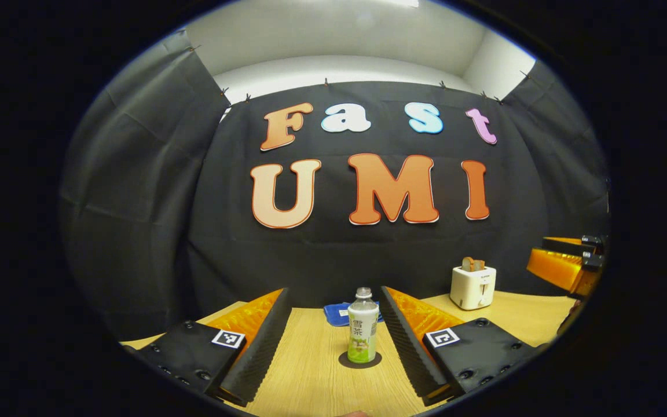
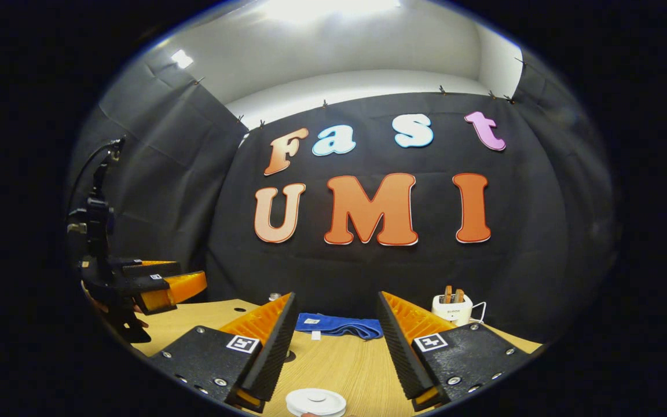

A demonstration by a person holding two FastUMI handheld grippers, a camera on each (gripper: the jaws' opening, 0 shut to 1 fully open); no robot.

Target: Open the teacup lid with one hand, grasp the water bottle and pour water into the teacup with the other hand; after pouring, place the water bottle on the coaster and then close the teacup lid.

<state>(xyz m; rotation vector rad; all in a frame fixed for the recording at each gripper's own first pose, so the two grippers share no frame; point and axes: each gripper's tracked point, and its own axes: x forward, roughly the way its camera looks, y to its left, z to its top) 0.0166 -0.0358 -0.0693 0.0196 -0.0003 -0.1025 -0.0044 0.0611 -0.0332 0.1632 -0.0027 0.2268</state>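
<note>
In the left gripper view a clear water bottle [image 1: 362, 327] with a green label stands upright on a dark round coaster [image 1: 346, 362]. My left gripper [image 1: 334, 289] is open, the bottle stands in the gap ahead, and neither finger presses on it. From the right gripper view, that left gripper [image 2: 177, 278] hovers at the far left above the table. My right gripper [image 2: 336, 295] is open, and the white round teacup lid [image 2: 316, 401] lies below and between its fingers at the bottom edge. The cup under the lid is hidden. The right gripper [image 1: 539, 253] also shows at the right edge.
A folded blue cloth [image 1: 336, 313] [image 2: 339, 325] lies at the back of the wooden table [image 1: 316, 376] [image 2: 345, 365]. A white toaster [image 1: 472, 286] [image 2: 452, 307] holding bread stands at the back right, close to the black cloth wall.
</note>
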